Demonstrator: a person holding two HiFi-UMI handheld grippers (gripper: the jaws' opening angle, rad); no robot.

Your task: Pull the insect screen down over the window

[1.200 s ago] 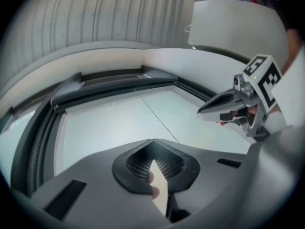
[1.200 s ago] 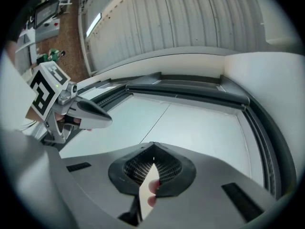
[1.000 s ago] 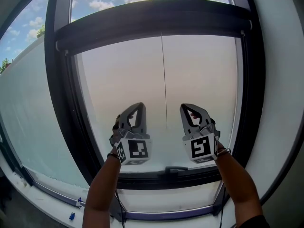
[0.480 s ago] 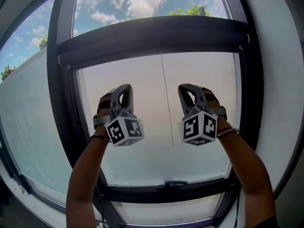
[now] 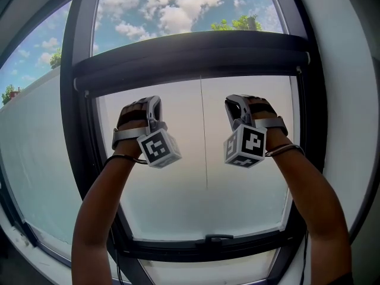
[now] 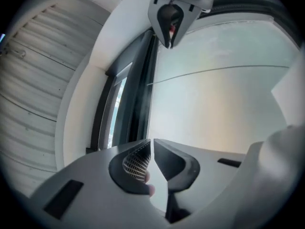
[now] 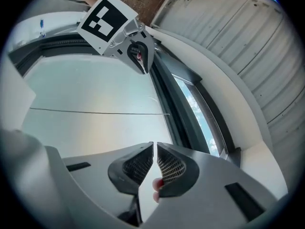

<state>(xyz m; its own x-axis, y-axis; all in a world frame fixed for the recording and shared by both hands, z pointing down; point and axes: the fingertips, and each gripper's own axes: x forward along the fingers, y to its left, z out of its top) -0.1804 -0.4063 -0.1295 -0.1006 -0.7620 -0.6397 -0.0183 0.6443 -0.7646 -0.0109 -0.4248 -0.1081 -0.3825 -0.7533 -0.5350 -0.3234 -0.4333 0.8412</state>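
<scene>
A dark horizontal bar [image 5: 190,55] of the insect screen spans the window high up, with sky above it. From its middle a thin cord [image 5: 203,147] hangs down the pale pane. My left gripper [image 5: 155,101] and right gripper [image 5: 233,101] are raised side by side just below the bar, one on each side of the cord and apart from it. Both are shut with nothing between the jaws, as the left gripper view [image 6: 152,142] and the right gripper view [image 7: 155,144] show. Each gripper view also shows the other gripper [image 6: 170,23] [image 7: 138,51] near the frame.
The dark window frame [image 5: 80,129] encloses the pane, with a small handle [image 5: 218,238] on its lower rail. A second pane [image 5: 35,159] lies to the left and a white wall [image 5: 350,100] to the right. Ribbed ceiling panels [image 7: 248,37] are overhead.
Both hands have risen from the lower part of the pane to just under the dark bar, and both grippers have rolled so their marker cubes face differently. The jaws stayed shut.
</scene>
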